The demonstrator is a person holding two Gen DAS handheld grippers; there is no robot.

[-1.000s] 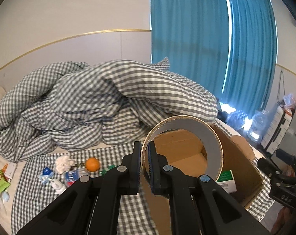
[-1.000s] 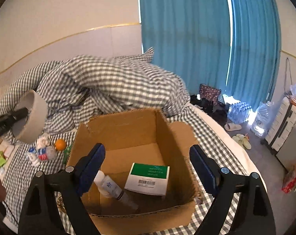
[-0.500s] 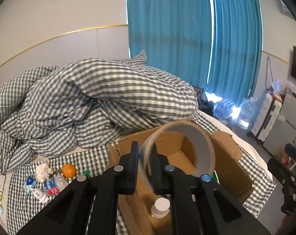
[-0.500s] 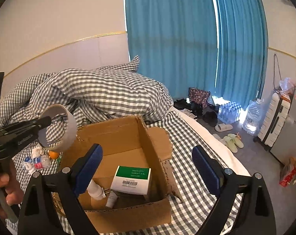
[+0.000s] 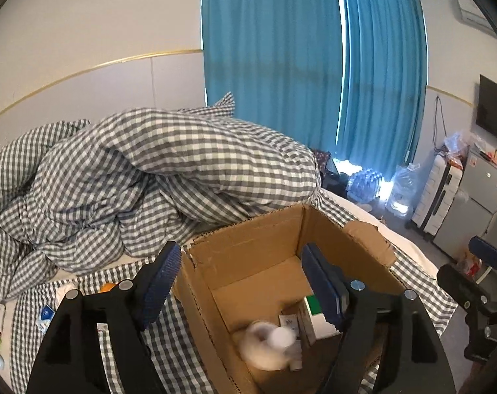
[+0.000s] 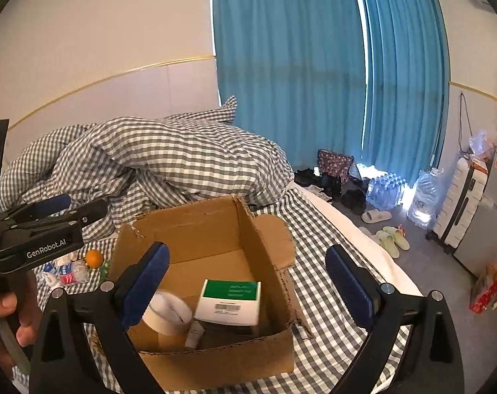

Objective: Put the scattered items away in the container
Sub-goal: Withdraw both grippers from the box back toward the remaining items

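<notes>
Box: open brown cardboard box, flaps torn, on the bed's near edge.
Tape: white tape roll in the box's left front corner, beside the green-white carton.
Loose items: orange and crumpled bottle on the bed, left of the box.

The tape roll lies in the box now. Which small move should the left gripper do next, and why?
Probably swing the left gripper, jaws opening and empty, toward the orange beside the cardboard box. The tape roll lies inside already; the orange is still out.
</notes>
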